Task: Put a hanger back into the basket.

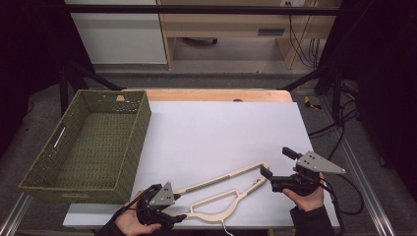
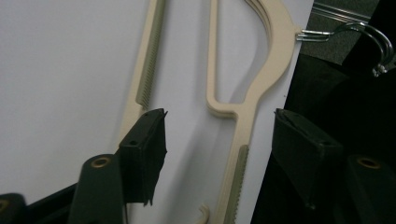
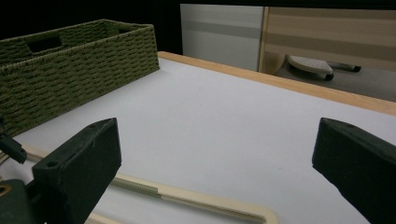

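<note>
Clearly your left gripper (image 1: 180, 206) has come in at the hook end of the cream plastic clothes hanger (image 1: 223, 191) lying flat on the white table sheet (image 1: 221, 128), near the front edge. In the left gripper view its jaws straddle the hanger's lower arm (image 2: 236, 154): one black pad (image 2: 149, 140) sits between the two arms on the sheet, the other (image 2: 303, 144) hangs off the sheet's edge. Neither pad touches the plastic yet, so nothing is held; the jaws stand part-closed around that arm. Going for the section near the metal hook (image 2: 355, 35) makes sense, since the ribbed strip there offers a flat, narrow bite.

Your right gripper (image 1: 276, 164) waits at the hanger's far corner with its jaws spread wide and empty, the cream bar (image 3: 196, 196) lying on the sheet beneath them. The woven green rectangular basket (image 1: 88, 142) sits empty at the table's left, probably where the hanger is headed.
</note>
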`<state>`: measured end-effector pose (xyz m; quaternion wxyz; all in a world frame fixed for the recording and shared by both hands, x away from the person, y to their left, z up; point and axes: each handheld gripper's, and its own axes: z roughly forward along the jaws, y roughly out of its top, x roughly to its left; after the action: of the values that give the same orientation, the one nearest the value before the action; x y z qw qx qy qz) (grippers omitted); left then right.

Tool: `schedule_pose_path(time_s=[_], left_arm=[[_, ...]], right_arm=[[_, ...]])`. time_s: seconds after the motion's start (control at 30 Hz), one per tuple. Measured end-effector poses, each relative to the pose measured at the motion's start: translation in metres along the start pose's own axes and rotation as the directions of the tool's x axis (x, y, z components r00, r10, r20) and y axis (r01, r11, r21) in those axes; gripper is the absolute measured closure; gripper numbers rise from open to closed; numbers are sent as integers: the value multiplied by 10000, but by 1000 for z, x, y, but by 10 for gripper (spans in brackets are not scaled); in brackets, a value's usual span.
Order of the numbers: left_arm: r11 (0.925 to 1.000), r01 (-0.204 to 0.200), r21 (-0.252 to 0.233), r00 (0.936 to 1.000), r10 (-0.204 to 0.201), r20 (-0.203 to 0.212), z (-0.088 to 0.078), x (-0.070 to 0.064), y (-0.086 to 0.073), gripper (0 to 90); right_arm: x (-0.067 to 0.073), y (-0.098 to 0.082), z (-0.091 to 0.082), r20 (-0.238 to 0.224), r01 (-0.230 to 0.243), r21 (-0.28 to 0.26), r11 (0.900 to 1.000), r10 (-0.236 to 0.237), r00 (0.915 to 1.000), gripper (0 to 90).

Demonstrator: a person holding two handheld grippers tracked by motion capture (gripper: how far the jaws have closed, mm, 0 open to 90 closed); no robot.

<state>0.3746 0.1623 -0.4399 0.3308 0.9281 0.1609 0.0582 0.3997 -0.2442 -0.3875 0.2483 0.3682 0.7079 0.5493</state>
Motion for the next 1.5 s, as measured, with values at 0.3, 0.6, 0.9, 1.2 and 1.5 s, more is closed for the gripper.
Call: schedule_pose_path(time_s=[0.3, 0.6, 0.9, 1.2, 1.5], left_arm=[[9970, -107, 764, 9989, 72, 461, 11, 3, -7, 507], [9926, -174, 1203, 9961, 67, 885, 16, 6, -11, 641], [9919, -274, 1239, 9935, 133, 1131, 16, 6, -10, 736], [9902, -633, 1248, 9921, 489, 1155, 15, 3, -9, 756], [9906, -590, 1238, 9917, 439, 1213, 14, 3, -8, 760]], right_arm=[[1, -1, 2, -5, 6, 56, 10000, -6, 10000, 18], [2, -2, 5, -46, 21, 150, 9999, -20, 10000, 18], [3, -3, 7, -106, 31, 242, 9997, -29, 9999, 18], [4, -4, 10, -153, 33, 312, 9995, -28, 9999, 18], [4, -5, 11, -212, 79, 383, 9992, -71, 9998, 18]])
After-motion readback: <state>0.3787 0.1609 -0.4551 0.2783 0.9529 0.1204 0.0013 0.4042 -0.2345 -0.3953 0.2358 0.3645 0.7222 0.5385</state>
